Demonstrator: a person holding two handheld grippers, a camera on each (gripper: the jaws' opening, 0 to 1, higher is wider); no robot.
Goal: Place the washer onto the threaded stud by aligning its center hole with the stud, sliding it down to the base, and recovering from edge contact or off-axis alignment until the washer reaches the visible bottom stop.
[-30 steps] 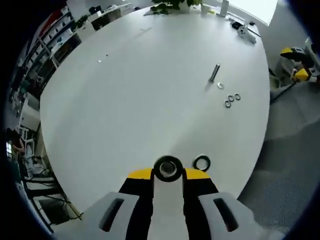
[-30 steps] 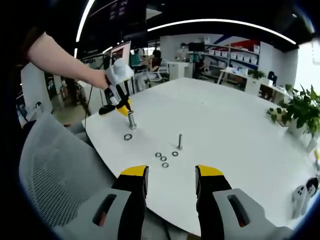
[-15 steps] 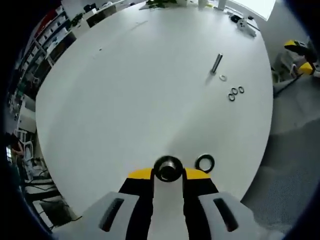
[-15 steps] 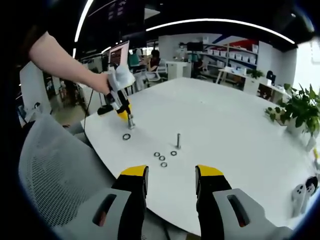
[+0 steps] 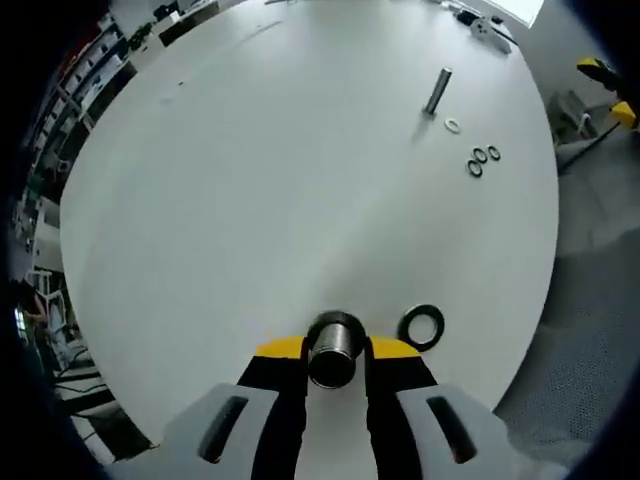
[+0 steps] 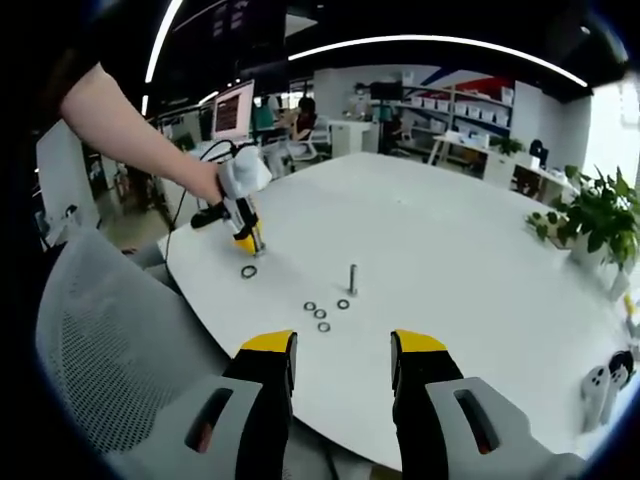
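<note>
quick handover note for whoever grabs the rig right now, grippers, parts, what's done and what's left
Left hand-held gripper: shut on a threaded stud, held low over the white table.
Right hand-held gripper: open, empty, back at the table's near edge.
Large dark washer lies flat beside the held stud, not on it.
Second stud stands upright mid-table, with one small washer by its base and three more loose nearby.
Done: nothing threaded. Left: pick up the washer, align it, slide it to the base.

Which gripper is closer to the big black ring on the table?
Left. The left gripper is right beside the black ring; the right gripper hangs back at the table's edge.
</note>
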